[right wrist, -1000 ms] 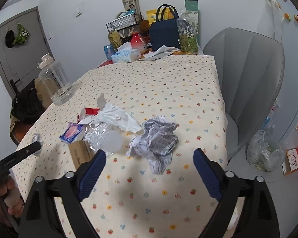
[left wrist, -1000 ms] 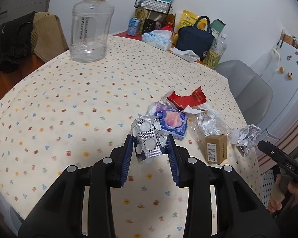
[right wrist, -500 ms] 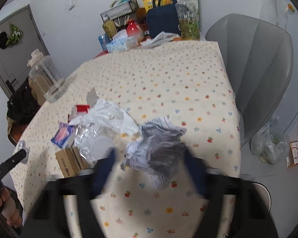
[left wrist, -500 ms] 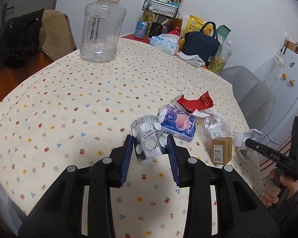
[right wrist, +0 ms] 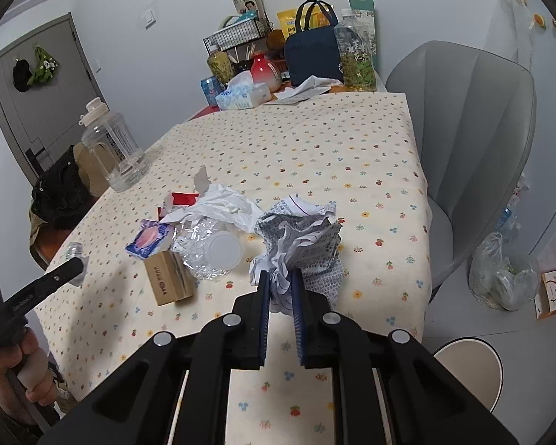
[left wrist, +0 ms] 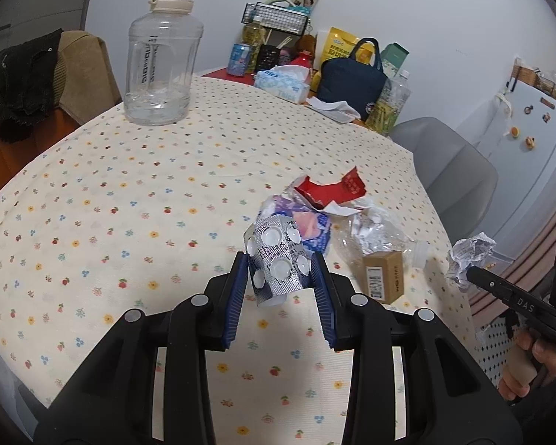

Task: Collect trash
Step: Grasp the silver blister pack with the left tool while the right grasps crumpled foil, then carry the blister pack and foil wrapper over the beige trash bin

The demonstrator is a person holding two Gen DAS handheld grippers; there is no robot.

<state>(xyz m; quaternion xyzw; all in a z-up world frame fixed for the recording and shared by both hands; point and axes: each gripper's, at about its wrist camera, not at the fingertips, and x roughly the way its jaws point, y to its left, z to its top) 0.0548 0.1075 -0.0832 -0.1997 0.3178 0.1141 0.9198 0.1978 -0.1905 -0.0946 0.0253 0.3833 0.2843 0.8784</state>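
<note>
The left gripper (left wrist: 280,278) is seen clamped on a silver blister pack (left wrist: 276,261), which stands tilted between the blue pads and rises above them, its emptied pockets facing the camera. The pack is held above the floral tablecloth (left wrist: 129,193), just near of the trash pile.

The right gripper (right wrist: 281,289) is seen with its jaws narrow and closing, and a fold of the crumpled printed paper (right wrist: 300,237) is caught between the pads. The bulk of the paper spreads beyond the fingertips, to the far side and to the right. In the left wrist view the same paper (left wrist: 470,256) is seen bunched at the tip of the right gripper, at the right edge of the table.

The rest of the trash is gathered in a pile between the two grippers. A small brown cardboard box (right wrist: 168,282) is seen to the left of the right gripper, on its near side. A crushed clear plastic bottle (right wrist: 211,248) with a white cap lies just beyond the box and touches it. A purple and pink wrapper (right wrist: 150,239) lies left of the bottle. Farther off, a white crumpled sheet (right wrist: 222,207) is draped over a torn red packet (right wrist: 179,200).

A large clear water jug (left wrist: 159,63) stands at the far left of the table, well apart from the pile.
</note>
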